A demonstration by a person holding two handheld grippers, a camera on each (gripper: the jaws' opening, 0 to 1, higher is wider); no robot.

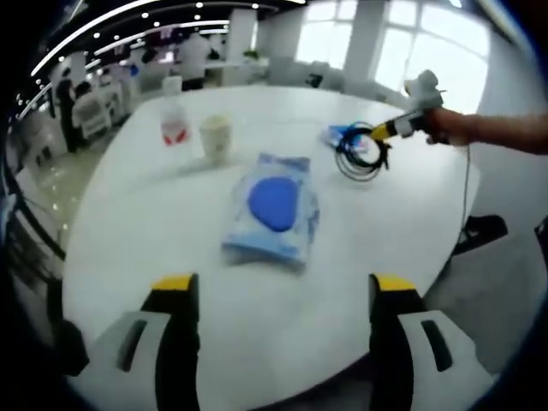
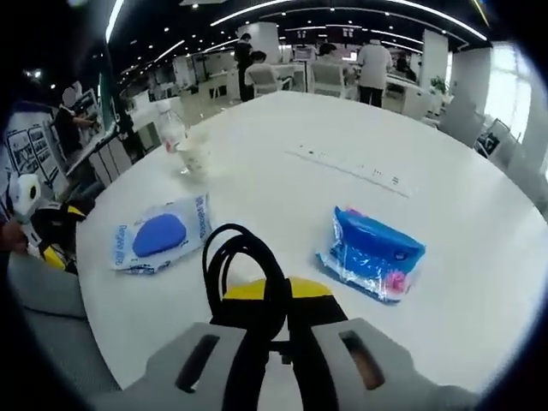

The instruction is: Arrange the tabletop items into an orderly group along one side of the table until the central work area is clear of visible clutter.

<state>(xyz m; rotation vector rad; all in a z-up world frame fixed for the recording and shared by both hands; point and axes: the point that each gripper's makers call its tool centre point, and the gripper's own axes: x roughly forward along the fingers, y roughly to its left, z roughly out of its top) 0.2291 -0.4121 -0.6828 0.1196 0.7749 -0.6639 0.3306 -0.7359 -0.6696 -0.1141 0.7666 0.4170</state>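
Observation:
My left gripper point(image 1: 284, 287) stands open over the near edge of the white table point(image 1: 257, 342), nothing between its jaws. Just beyond it lies a clear packet with a blue round pad point(image 1: 274, 210). My right gripper point(image 2: 278, 295) is shut on a coiled black cable point(image 2: 244, 253), held just above the table. In the left gripper view that right gripper point(image 1: 402, 127) hangs at the far right with the cable point(image 1: 360, 156) dangling, beside a blue wipes packet point(image 1: 341, 134). The wipes packet point(image 2: 374, 253) lies right of the cable, the pad packet point(image 2: 160, 235) to its left.
A paper cup point(image 1: 216, 135) and a small plastic bottle point(image 1: 174, 124) stand together near the table's far edge, cup point(image 2: 193, 154) and bottle point(image 2: 171, 128). A socket strip point(image 2: 351, 168) is set in the tabletop. My left gripper point(image 2: 43, 227) shows at the table's edge. People and desks fill the background.

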